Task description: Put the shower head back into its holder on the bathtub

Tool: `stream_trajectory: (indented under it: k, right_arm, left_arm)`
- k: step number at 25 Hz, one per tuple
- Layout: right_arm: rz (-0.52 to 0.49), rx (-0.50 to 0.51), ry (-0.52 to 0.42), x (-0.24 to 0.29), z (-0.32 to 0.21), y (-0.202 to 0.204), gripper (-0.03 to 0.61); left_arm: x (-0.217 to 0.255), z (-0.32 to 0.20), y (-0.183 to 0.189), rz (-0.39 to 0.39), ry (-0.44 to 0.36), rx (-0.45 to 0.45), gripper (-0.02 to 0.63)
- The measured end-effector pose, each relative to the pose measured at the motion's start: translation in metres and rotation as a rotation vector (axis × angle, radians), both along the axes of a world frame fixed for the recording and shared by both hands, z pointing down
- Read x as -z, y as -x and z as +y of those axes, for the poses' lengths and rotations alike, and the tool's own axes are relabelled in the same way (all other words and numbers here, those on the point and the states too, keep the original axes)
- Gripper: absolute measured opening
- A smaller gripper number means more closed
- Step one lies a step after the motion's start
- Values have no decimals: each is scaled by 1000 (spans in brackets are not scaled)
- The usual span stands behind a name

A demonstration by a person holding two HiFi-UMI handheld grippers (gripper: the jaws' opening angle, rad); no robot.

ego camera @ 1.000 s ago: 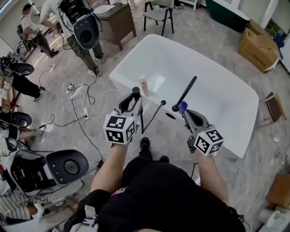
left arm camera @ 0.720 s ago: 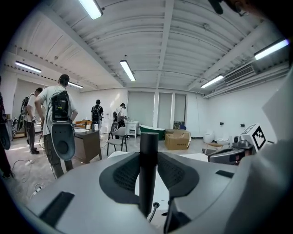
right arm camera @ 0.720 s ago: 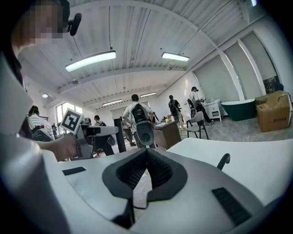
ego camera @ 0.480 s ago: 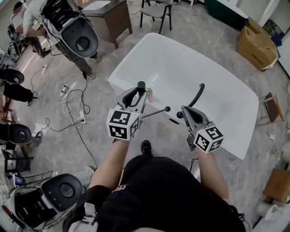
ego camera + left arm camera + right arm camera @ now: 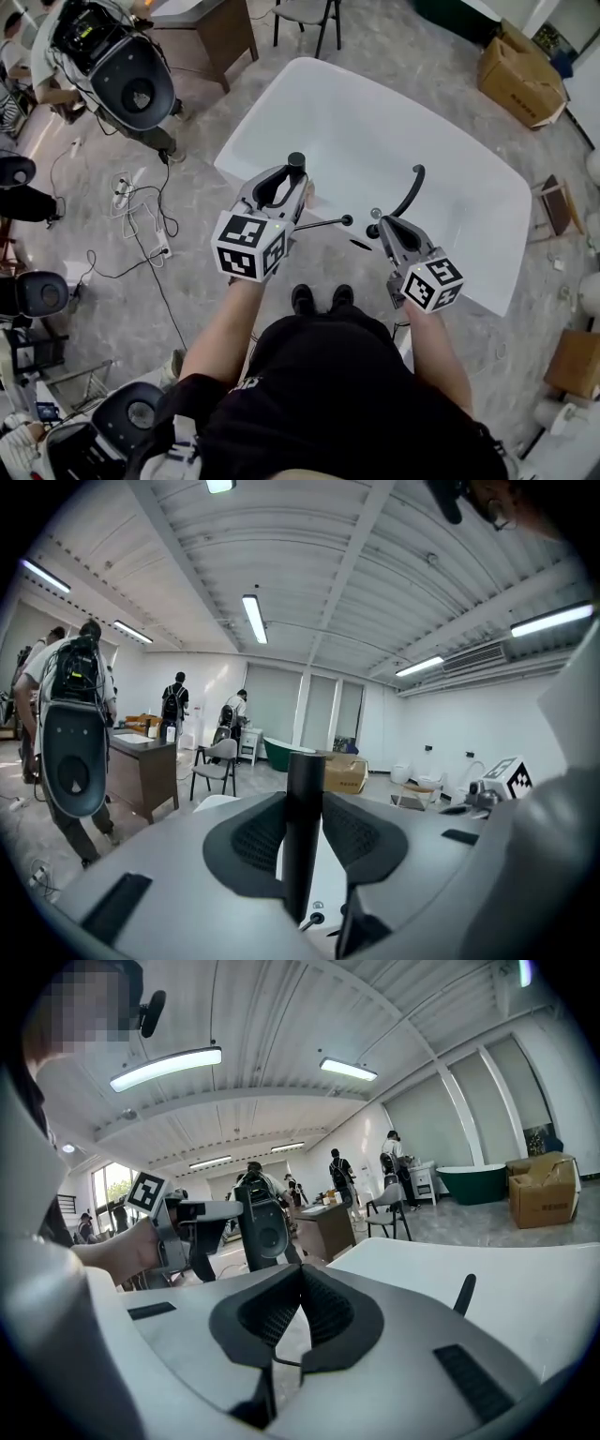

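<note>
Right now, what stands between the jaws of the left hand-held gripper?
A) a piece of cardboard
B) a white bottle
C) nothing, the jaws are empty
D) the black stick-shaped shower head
D: in the left gripper view, the left hand-held gripper has both its jaws pressed on the upright black shower head.

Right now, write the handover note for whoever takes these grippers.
Left gripper: shut on the black shower head, held upright at the bathtub's near edge.
Right gripper: shut, apparently empty, beside a curved black fitting on that rim.
Done: shower head in hand.
Left: seat it in its holder; I cannot tell which rim fitting that is.
</note>
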State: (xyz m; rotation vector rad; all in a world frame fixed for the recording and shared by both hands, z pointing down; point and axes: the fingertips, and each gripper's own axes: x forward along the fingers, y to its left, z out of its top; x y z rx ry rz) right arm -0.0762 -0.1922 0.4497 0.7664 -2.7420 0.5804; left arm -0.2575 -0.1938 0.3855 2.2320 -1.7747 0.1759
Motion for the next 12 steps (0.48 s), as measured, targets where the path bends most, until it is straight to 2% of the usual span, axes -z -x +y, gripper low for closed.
stream_trajectory:
  k: [7,12]
  right_arm:
    - [-37,14,-5,6,-16,-5,14]
    - [-54,-22,-13,8,-29,-30,14]
  left_arm:
    - [42,-21,-19,-48,-63,-31,129]
    - [67,-34,-45,-56,-114,-63,129]
